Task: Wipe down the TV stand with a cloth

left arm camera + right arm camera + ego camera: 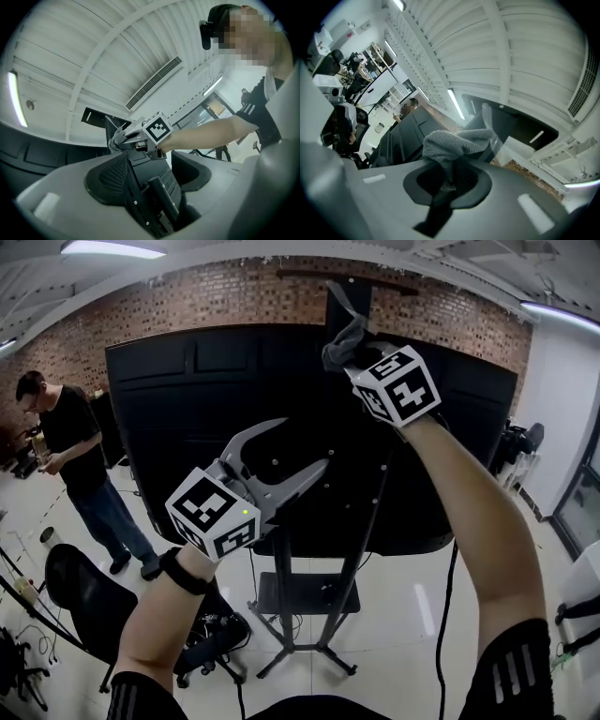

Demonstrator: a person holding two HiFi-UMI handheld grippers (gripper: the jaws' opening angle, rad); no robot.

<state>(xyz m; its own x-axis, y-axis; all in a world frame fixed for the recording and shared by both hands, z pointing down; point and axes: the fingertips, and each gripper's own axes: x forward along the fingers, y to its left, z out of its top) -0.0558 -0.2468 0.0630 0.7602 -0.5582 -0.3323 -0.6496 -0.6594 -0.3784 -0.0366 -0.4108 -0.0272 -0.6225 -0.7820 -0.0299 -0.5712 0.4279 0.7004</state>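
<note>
The black back of a large TV [178,399] hangs on a black TV stand [283,601] with a low shelf. My right gripper [352,358] is raised to the top of the stand's post and is shut on a grey cloth [343,339], which bunches out past the jaws [451,142]. The left gripper view shows that same gripper [123,139] and cloth [114,141] from below. Lower and to the left, my left gripper [307,442] stands open before the TV's back. A black bracket of the stand [151,197] shows between its jaws; whether they touch it is unclear.
A person in a black shirt [71,442] stands at the left by the TV's edge. A black office chair [86,604] sits at the lower left, and cables hang down beside the stand [448,601]. A brick wall [225,296] runs behind.
</note>
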